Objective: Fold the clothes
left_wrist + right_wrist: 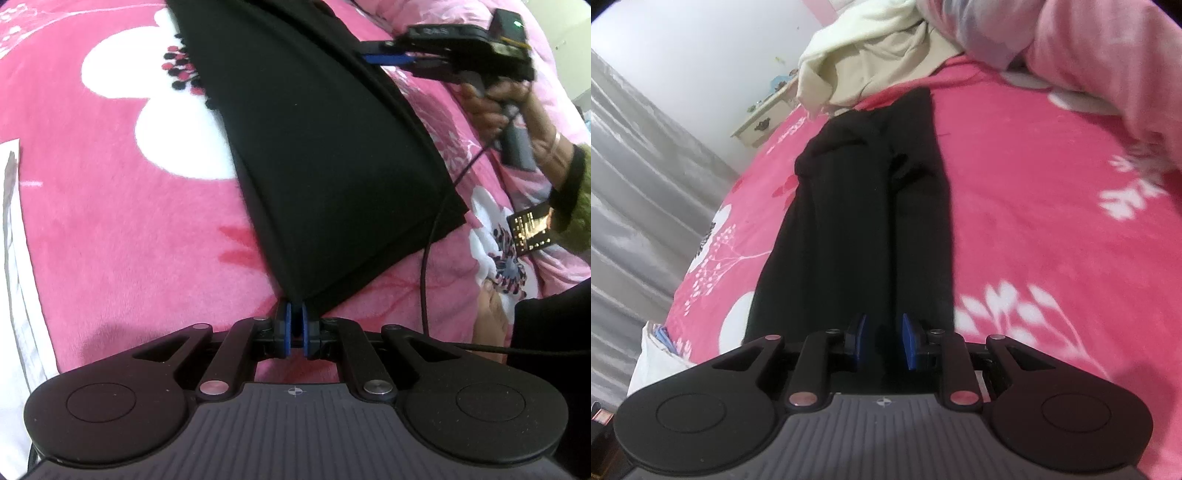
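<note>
Here, a wide bed covered by a bright pink blanket [1034,166] printed with white flowers fills both views. Grey curtains [635,177] hang along the left of the right wrist view, beside a plain white wall, and a small cream bedside table [764,122] stands against that wall. A heap of cream clothing [864,62] and a pale pink quilt [1089,55] sit at the far end of the bed.

A pair of black trousers [849,229] lies lengthwise down the middle of the blanket, legs side by side, stretching away from both cameras.

The left gripper [295,317] is clamped tight on the near corner of the trouser hem, with dark cloth pinched between its blue pads. The right gripper [881,339] hovers over the trousers with its jaws parted and nothing pressed between them. In the left wrist view it is carried by a hand [495,103] above the trousers' far edge.

The work seems to be at an early step: one end of the trousers is pinned while the other gripper is free. The next move probably calls for the right gripper to take hold of the matching corner or edge, so both ends can be lifted evenly and folded over without dragging on the plush blanket.
</note>
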